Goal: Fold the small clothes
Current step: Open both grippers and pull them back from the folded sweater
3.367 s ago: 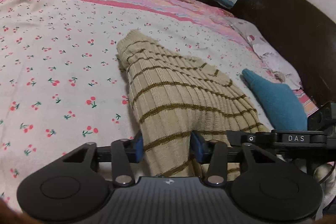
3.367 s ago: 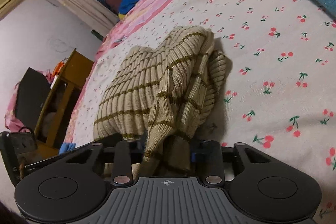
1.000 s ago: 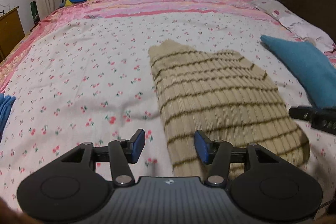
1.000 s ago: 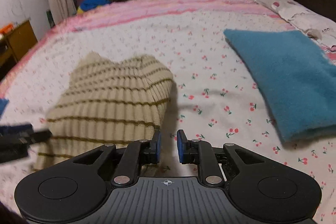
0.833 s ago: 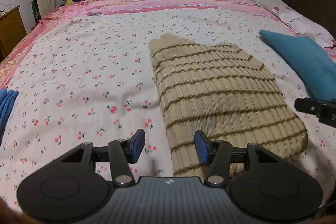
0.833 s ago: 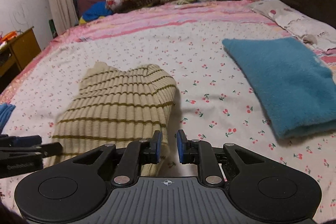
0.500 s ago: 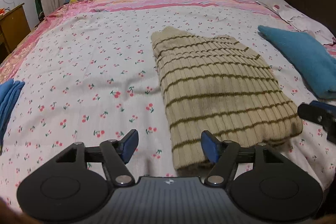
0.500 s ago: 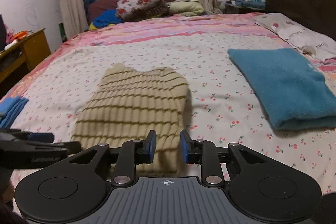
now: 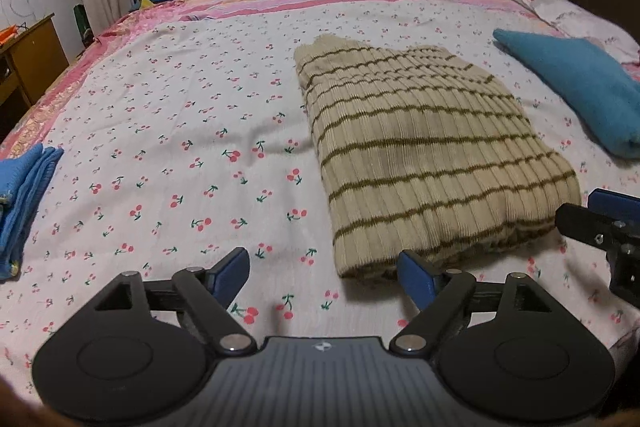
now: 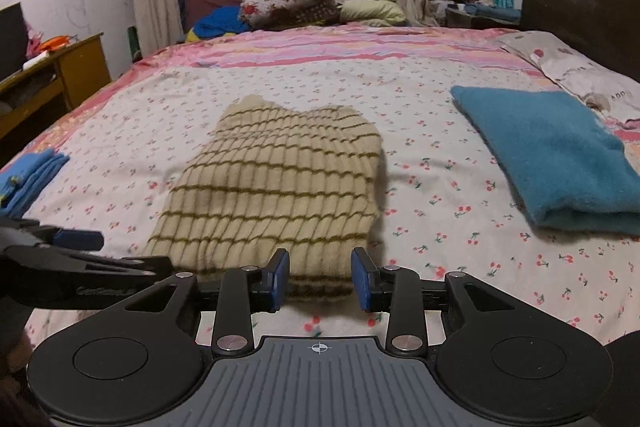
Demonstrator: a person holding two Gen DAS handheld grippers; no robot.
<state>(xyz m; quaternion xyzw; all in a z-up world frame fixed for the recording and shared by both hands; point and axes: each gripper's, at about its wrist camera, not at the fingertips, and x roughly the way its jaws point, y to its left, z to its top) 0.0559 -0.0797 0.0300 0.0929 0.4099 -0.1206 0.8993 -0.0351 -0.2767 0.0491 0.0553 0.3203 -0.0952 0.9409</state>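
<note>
The beige ribbed knit sweater with thin olive-brown stripes lies folded into a compact rectangle on the bed's white cherry-print sheet, its thick folded edge nearest the cameras. Neither gripper holds anything: the left gripper hangs above the sheet with its 2 blue-padded fingers spread wide, the near left corner of the sweater just ahead of its right finger, and the right gripper hovers at the near edge of the sweater with its fingers parted and not touching the cloth (a strip of the knit shows between them).

This garment looks finished, so the step in hand is likely the hand-off between pieces. A folded teal fleece cloth lies well apart to the right and a folded blue cloth at the left edge of the bed. The next move probably calls for setting the sweater aside or reaching for another piece; no unfolded garment is in view.
</note>
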